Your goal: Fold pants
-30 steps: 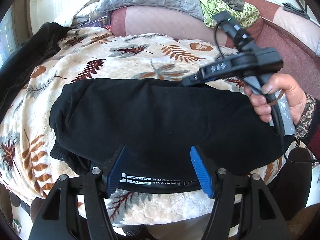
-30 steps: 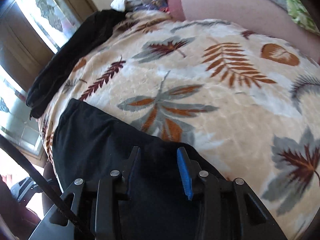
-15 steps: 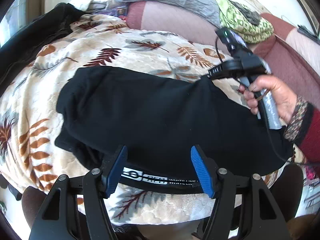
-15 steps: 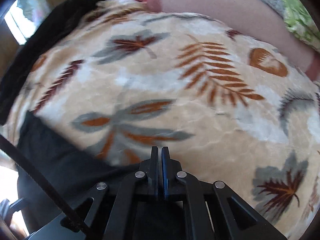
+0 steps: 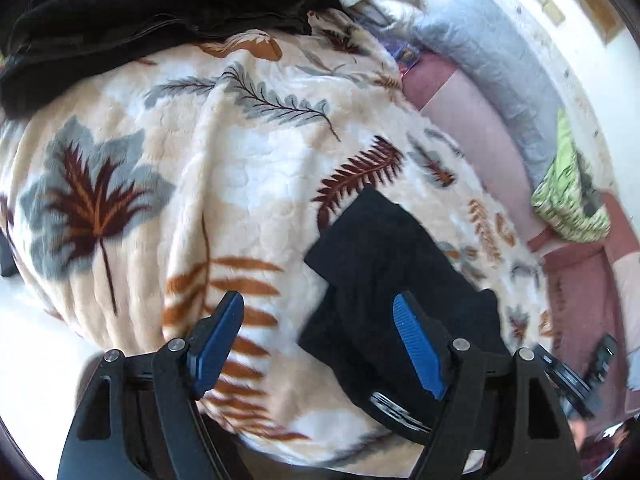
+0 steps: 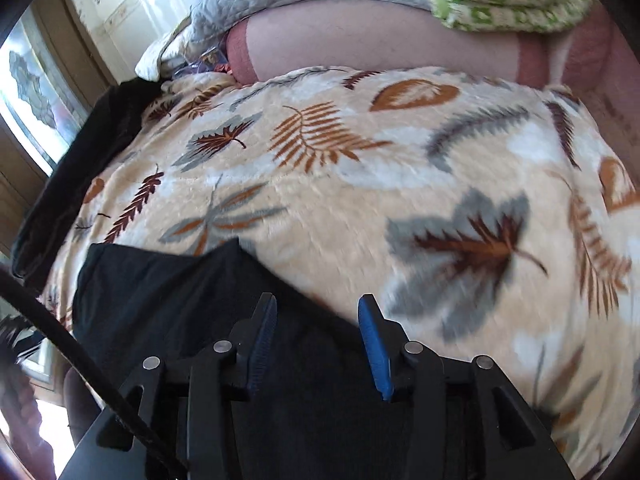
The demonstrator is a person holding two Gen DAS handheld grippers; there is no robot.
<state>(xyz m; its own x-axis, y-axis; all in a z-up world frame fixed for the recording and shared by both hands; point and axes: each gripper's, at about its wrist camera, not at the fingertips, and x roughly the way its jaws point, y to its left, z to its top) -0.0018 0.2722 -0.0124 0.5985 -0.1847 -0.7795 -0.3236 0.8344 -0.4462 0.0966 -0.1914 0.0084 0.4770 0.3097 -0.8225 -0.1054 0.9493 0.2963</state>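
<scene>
With a fold laid, both hand-held grippers, left (image 5: 318,344) and right (image 6: 318,346), had just opened empty over the black pants (image 5: 392,264), next needing a fresh edge.

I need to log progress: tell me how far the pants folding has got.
Done: the black pants lie doubled into a compact block on the leaf-print blanket.
In hand: nothing. The left tongs have just been opening and stand wide over the blanket, and the right tongs have just reopened above the pants, pads clear of the cloth.
Left: perhaps one more fold or a tidy-up; a white-lettered waistband still shows at the near edge.
</scene>
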